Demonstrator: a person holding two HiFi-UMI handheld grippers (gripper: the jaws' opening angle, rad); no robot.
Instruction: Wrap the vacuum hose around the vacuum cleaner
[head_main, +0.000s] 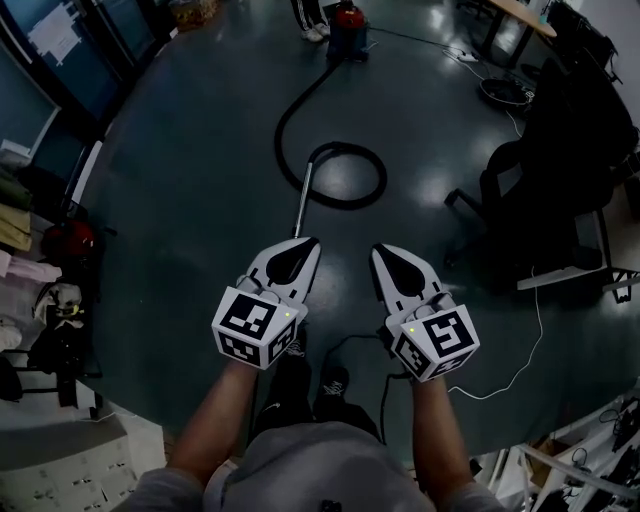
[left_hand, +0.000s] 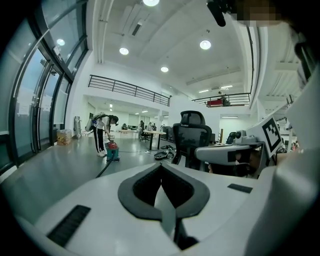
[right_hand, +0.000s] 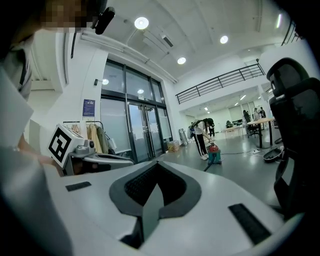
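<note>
Left gripper (head_main: 308, 243), right gripper (head_main: 381, 251) jaws closed, empty; vacuum hose (head_main: 350, 205) looped well ahead, untouched

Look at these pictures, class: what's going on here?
A person stands holding a gripper in each hand. The left gripper and right gripper are both shut and empty, raised above the floor. Ahead, the black vacuum hose lies loose in one loop, its metal wand pointing back toward them. The hose runs to the vacuum cleaner, where a second person is bending over. No wrapping has begun.
</note>
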